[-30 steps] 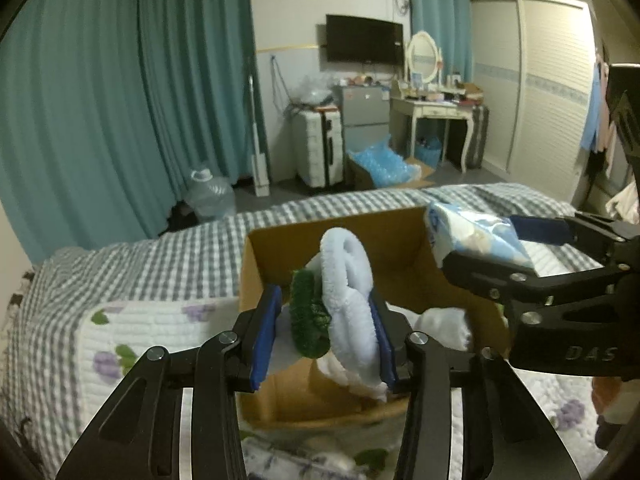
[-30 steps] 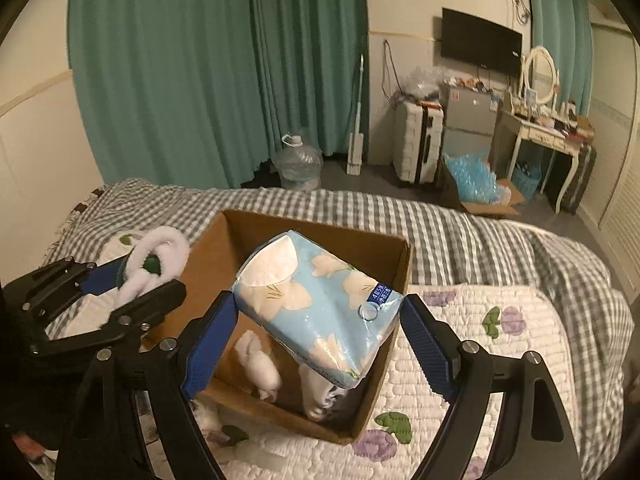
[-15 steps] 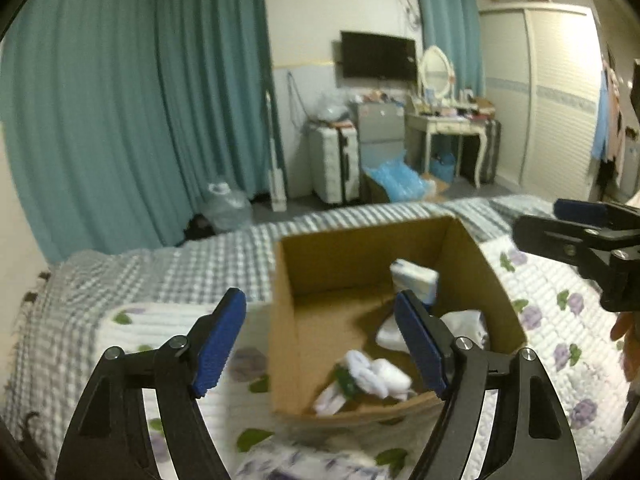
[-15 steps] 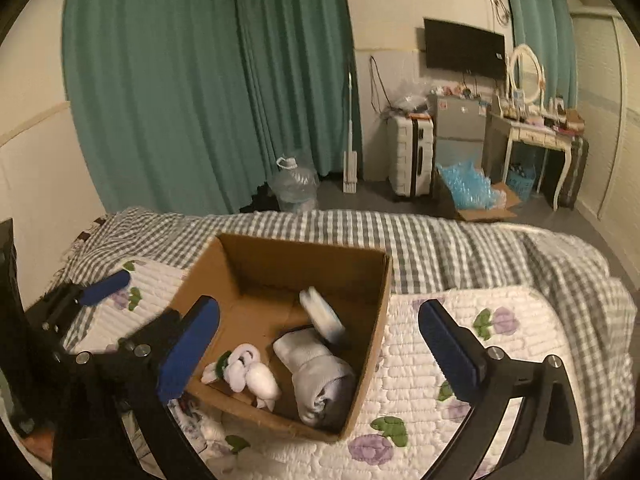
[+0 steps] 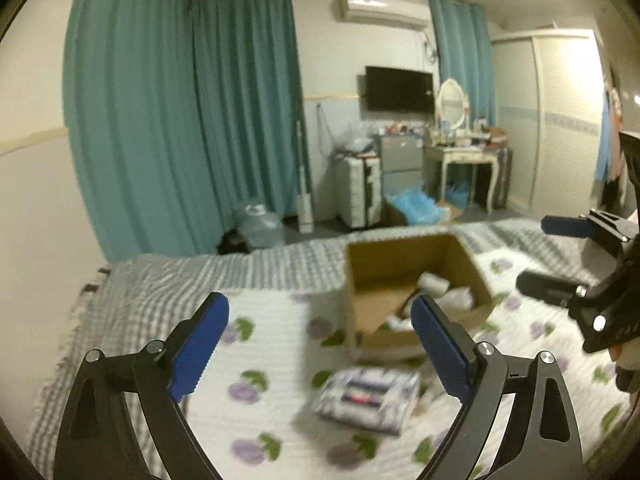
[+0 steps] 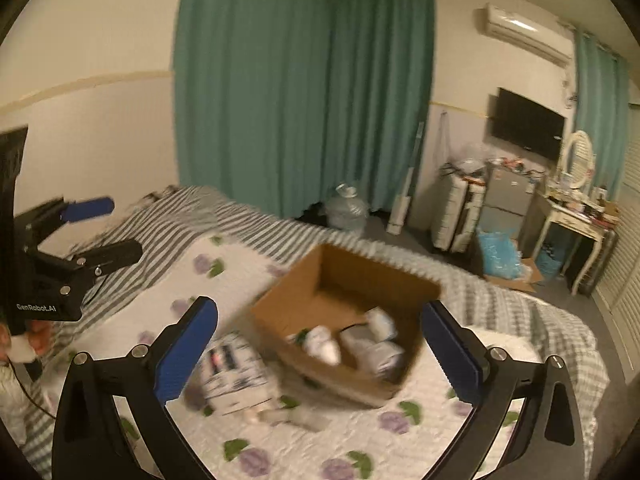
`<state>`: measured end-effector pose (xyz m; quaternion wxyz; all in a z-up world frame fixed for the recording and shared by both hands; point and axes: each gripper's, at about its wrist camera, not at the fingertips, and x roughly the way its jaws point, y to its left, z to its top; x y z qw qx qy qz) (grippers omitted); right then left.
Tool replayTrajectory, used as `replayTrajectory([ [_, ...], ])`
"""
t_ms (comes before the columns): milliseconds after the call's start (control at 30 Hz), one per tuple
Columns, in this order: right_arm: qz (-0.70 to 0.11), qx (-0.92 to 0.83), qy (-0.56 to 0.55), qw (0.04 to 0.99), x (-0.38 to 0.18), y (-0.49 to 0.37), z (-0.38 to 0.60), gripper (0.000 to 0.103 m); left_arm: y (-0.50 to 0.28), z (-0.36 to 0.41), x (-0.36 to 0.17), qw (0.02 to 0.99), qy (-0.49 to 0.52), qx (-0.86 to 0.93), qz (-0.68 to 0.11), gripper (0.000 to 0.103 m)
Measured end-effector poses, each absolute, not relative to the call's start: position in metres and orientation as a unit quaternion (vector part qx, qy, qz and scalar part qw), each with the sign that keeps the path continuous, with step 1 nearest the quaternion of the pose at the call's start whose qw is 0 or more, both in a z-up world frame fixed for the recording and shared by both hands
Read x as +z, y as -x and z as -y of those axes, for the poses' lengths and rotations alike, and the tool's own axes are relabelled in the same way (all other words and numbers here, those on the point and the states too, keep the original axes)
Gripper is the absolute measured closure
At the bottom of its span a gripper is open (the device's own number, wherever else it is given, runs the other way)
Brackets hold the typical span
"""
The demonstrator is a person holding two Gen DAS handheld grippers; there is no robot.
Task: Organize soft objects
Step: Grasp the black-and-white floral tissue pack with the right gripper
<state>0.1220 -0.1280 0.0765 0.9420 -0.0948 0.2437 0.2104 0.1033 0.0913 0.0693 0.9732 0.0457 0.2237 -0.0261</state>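
An open cardboard box (image 5: 416, 264) (image 6: 340, 280) sits on the bed and holds several soft items: white rolled socks (image 6: 322, 338), a grey bundle (image 6: 374, 350) and a white pack (image 5: 432, 282). My left gripper (image 5: 320, 344) is open and empty, raised well back from the box. My right gripper (image 6: 320, 344) is open and empty, also raised above the bed short of the box. A blue-white tissue pack (image 5: 368, 398) (image 6: 236, 376) lies on the quilt in front of the box. Both views are blurred.
The bed has a white floral quilt (image 5: 264, 392) over a grey checked sheet (image 5: 168, 280). Teal curtains (image 5: 192, 120), a water jug (image 5: 260, 228), a suitcase (image 5: 358, 192) and a dressing table (image 5: 464, 156) stand beyond the bed.
Both grippers let go of their items into the box about a second ago, then pulled back and up. The view has swung left and the box now looks smaller and farther.
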Motion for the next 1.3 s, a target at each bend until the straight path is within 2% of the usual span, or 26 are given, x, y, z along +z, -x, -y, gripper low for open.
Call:
replayTrajectory([
  [233,-0.303,0.317,0.11,0.892,-0.012,-0.124,0.068,0.001,-0.116,-0.107,-0.004,0.961,-0.033,0.001,-0.276,0.009],
  [467,-0.368,0.343,0.167,0.848,-0.095,-0.145,0.035,0.001,-0.13,-0.121,-0.068,0.944,-0.021,0.001,-0.33,0.009],
  [667,-0.383,0.353,0.179,0.835,-0.115,-0.157,0.024,0.001,-0.131,-0.128,-0.093,0.933,-0.026,0.006,-0.359,0.009],
  [1100,-0.402,0.321,0.179,0.839,-0.132,-0.182,0.023,0.001,-0.135,-0.127,-0.106,0.924,-0.026,0.012,-0.382,0.009],
  [1133,-0.403,0.323,0.178,0.838,-0.133,-0.183,0.021,0.002,-0.135,-0.127,-0.107,0.924,-0.028,0.013,-0.382,0.009],
  [1200,-0.401,0.333,0.177,0.835,-0.134,-0.184,0.018,0.012,-0.134,-0.126,-0.107,0.924,-0.03,0.016,-0.381,0.009],
  [1300,-0.393,0.336,0.187,0.835,-0.136,-0.179,0.015,0.017,-0.134,-0.128,-0.107,0.924,-0.025,0.02,-0.381,0.009],
])
